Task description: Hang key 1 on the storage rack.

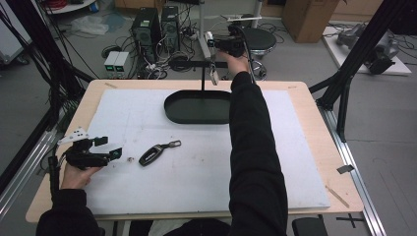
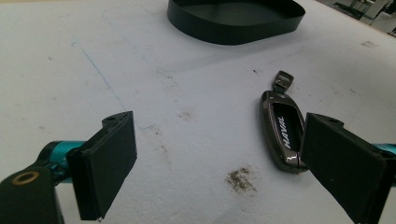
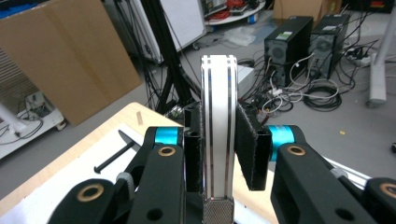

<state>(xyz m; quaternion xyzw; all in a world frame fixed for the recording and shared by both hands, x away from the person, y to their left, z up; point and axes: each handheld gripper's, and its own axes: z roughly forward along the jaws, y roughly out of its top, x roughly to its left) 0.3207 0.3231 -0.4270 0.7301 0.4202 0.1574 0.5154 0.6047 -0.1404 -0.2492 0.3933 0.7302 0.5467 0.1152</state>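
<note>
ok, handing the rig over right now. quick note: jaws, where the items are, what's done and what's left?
Right gripper: shut on a white watch with a metal band, held up beside the black T-bar stand at the far edge of the table.
Left gripper: open, jaws apart with nothing between them, low over the white mat at the near left.
Car key fob: flat on the mat, just beside the left gripper's jaws, untouched.
Black oval tray: at the far middle; its inside looks bare.
Done: watch picked up.
Left, probably: hang the watch on the stand, then pick up the fob, perhaps for the tray.
</note>
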